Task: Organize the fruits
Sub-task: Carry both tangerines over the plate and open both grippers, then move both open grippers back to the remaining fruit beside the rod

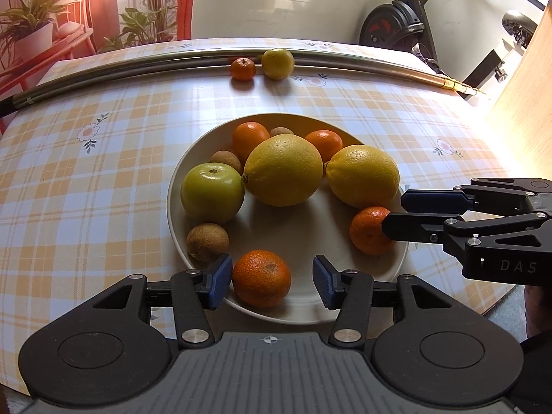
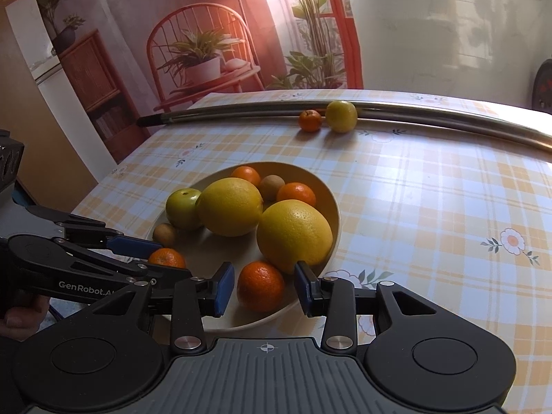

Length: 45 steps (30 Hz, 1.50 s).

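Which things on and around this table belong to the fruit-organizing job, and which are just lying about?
Part of the job:
- plate holding the fruit
- tangerine between the left hand-held gripper fingers
- tangerine between the right hand-held gripper fingers
- small tangerine and yellow-green fruit loose on the table

Just lying about:
- metal rods
- exercise bike
- plant backdrop

Tablecloth (image 1: 103,179): plaid, pale orange and grey-blue bands on white, scattered white flowers with orange centres and dark green leaves.
Bowl (image 1: 276,307): plain cream.
In bowl: two large citrus (image 1: 283,170), yellow, dimpled skin; apple (image 1: 212,191), yellow-green; mandarins (image 1: 261,277), deep orange; small round fruits (image 1: 207,241), dull brown.
Beside rod (image 1: 138,65) (silver metal, brass-coloured at one end): one orange mandarin (image 1: 243,68), one yellow-green fruit (image 1: 277,63).
Both grippers: black frames, blue finger pads (image 1: 220,281).
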Tool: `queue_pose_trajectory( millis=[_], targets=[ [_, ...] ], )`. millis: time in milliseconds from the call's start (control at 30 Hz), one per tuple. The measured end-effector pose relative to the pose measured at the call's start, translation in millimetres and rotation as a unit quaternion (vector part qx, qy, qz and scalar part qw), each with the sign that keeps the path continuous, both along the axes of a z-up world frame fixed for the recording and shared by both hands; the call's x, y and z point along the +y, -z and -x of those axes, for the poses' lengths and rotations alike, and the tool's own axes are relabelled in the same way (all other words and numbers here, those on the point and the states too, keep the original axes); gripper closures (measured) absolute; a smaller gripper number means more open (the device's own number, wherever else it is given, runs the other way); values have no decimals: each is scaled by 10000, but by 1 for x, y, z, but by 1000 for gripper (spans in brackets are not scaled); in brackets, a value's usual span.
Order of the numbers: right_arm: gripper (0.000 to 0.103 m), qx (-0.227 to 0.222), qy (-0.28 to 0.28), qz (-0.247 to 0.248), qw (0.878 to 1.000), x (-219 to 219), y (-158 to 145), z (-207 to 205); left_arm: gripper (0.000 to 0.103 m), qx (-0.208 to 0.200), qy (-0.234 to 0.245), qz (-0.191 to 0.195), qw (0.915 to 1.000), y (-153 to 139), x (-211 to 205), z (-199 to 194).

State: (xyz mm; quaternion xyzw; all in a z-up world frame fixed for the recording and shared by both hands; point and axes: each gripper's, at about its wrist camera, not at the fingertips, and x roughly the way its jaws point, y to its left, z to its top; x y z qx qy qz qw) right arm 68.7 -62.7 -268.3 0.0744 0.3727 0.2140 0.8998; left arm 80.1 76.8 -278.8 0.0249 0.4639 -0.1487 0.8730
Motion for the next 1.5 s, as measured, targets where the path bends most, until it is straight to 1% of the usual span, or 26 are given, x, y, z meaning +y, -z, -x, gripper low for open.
queue_pose_trajectory(
  millis=[133, 267, 400, 533, 633, 733, 833, 900, 967, 1033, 1067, 1200, 1267, 1333, 1367, 1500],
  targets=[
    [67, -84, 5, 20, 10000, -1, -4, 3, 47, -145, 42, 13, 9999, -6, -1, 2],
    [67, -175, 64, -5, 9998, -4, -8, 4, 41, -371, 45, 10, 9993, -14, -1, 4],
    [67, -253, 162, -46, 9995, -10, -14, 2, 41, -524, -19, 79, 9986, -21, 3, 4],
    [67, -350, 263, -8, 9990, -15, -21, -1, 40, -743, -165, 150, 9970, -33, 11, 1],
    [67, -475, 345, 43, 9983, -22, -30, -6, 34, -936, -338, 260, 9947, -46, 19, -6],
    [67, -622, 435, 46, 9971, -30, -41, -15, 31, -1174, -514, 230, 9915, -59, 25, -14],
    [67, -814, 547, 124, 9951, -37, -54, -27, 26, -1440, -697, 150, 9870, -72, 30, -23],
    [67, -942, 636, 151, 9934, -43, -61, -35, 21, -1652, -842, 130, 9826, -80, 31, -29],
    [67, -993, 749, 180, 9921, -48, -65, -45, 14, -1834, -997, 145, 9779, -85, 33, -34],
    [65, -1006, 886, 182, 9908, -53, -66, -54, 14, -1999, -1139, 199, 9730, -90, 34, -39],
    [63, -1013, 952, 166, 9902, -56, -66, -58, 13, -2061, -1179, 244, 9711, -91, 34, -42],
    [62, -1027, 1154, 145, 9879, -63, -64, -74, 8, -2355, -1357, 472, 9612, -94, 35, -47],
    [62, -1046, 1197, 174, 9871, -64, -62, -80, 6, -2499, -1460, 486, 9560, -95, 35, -50],
    [60, -1060, 1196, 207, 9869, -64, -59, -86, 6, -2673, -1503, 419, 9509, -96, 31, -51],
    [57, -1058, 1190, 226, 9870, -63, -58, -89, 5, -2723, -1486, 372, 9499, -96, 29, -53],
    [54, -1025, 1121, 297, 9879, -59, -53, -100, 4, -2847, -1368, 166, 9487, -95, 20, -57]
  ],
)
